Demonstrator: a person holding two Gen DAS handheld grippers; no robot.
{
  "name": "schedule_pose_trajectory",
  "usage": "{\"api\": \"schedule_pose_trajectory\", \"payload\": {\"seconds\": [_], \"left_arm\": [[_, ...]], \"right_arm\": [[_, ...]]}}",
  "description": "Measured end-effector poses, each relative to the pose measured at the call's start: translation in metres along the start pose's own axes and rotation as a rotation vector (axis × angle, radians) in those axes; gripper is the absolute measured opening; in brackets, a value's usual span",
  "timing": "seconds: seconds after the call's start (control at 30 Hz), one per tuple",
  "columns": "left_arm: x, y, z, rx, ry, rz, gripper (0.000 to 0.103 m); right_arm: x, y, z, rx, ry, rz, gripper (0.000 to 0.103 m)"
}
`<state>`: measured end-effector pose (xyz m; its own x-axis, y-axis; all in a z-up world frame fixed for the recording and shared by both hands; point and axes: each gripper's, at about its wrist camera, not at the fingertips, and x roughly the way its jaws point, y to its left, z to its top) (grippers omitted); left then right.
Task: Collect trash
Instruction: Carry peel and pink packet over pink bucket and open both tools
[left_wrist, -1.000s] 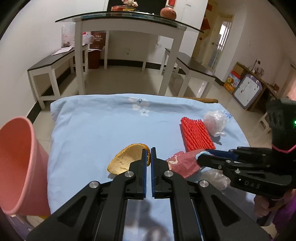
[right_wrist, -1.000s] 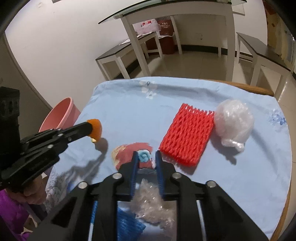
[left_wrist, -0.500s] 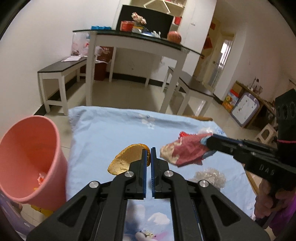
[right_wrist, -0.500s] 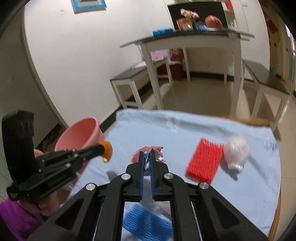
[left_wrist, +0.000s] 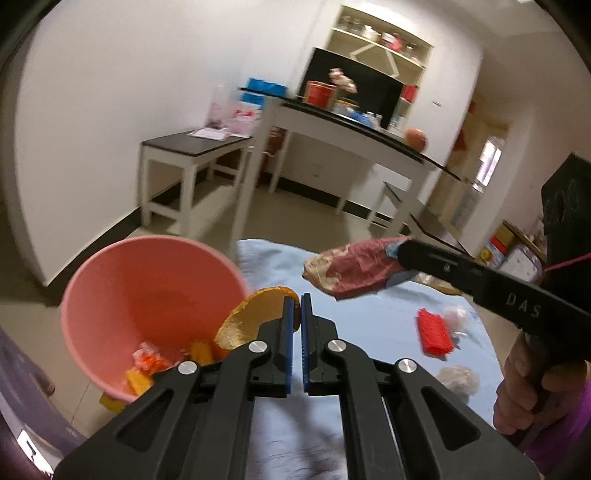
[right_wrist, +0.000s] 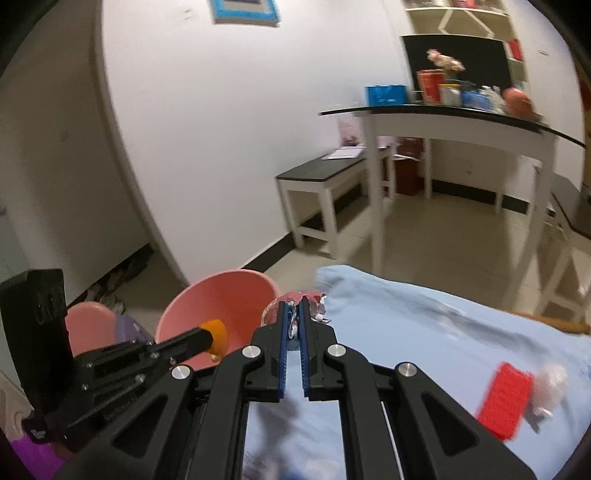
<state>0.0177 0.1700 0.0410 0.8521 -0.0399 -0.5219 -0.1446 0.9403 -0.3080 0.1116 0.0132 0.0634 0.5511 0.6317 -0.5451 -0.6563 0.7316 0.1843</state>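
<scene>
My left gripper (left_wrist: 297, 300) is shut on a curved orange peel (left_wrist: 251, 318), held at the near rim of the pink bin (left_wrist: 147, 280); scraps lie at the bin's bottom. My right gripper (right_wrist: 294, 302) is shut on a crumpled red wrapper (left_wrist: 354, 268), raised above the blue cloth (left_wrist: 369, 317) just right of the bin (right_wrist: 221, 295). In the right wrist view the wrapper (right_wrist: 295, 297) pokes out past the fingertips, and the left gripper (right_wrist: 216, 334) with its peel is at the bin's mouth. A red foam net (left_wrist: 434, 332) and a clear plastic wad (left_wrist: 457, 317) lie on the cloth.
A second plastic wad (left_wrist: 458, 378) lies near the cloth's front. Beyond stand a glass-topped white table (left_wrist: 332, 125) and dark-topped benches (left_wrist: 184, 147). A person's hand (left_wrist: 524, 384) grips the right tool. A purple stool (right_wrist: 129, 328) stands beside the bin.
Both grippers rose and swung left toward the pink bin. The right gripper closed on the red wrapper and lifted it off the cloth; the left one kept the orange peel.
</scene>
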Motion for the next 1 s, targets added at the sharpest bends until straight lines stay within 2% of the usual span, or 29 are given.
{"api": "schedule_pose_trajectory", "payload": {"seconds": [0.17, 0.33, 0.73, 0.8, 0.83, 0.9, 0.93, 1.0], "left_arm": [[-0.002, 0.038, -0.006, -0.062, 0.008, 0.041, 0.003], [0.006, 0.059, -0.010, -0.095, 0.033, 0.056, 0.003], [0.015, 0.073, -0.020, -0.088, 0.054, 0.095, 0.004], [0.016, 0.074, -0.019, -0.090, 0.059, 0.102, 0.005], [0.016, 0.075, -0.019, -0.095, 0.063, 0.104, 0.013], [0.015, 0.076, -0.020, -0.100, 0.071, 0.102, 0.021], [0.014, 0.076, -0.020, -0.099, 0.073, 0.098, 0.021], [0.012, 0.073, -0.021, -0.090, 0.073, 0.097, 0.021]], "right_arm": [[0.048, 0.041, 0.013, -0.080, 0.030, 0.026, 0.005], [0.085, 0.067, 0.009, -0.107, 0.083, 0.043, 0.006], [0.131, 0.085, -0.006, -0.128, 0.177, 0.077, 0.009], [0.135, 0.086, -0.006, -0.125, 0.182, 0.089, 0.015], [0.136, 0.087, -0.006, -0.123, 0.181, 0.100, 0.021], [0.135, 0.089, -0.006, -0.121, 0.176, 0.107, 0.032], [0.134, 0.089, -0.005, -0.119, 0.171, 0.111, 0.037], [0.131, 0.090, -0.004, -0.121, 0.161, 0.116, 0.039]]}}
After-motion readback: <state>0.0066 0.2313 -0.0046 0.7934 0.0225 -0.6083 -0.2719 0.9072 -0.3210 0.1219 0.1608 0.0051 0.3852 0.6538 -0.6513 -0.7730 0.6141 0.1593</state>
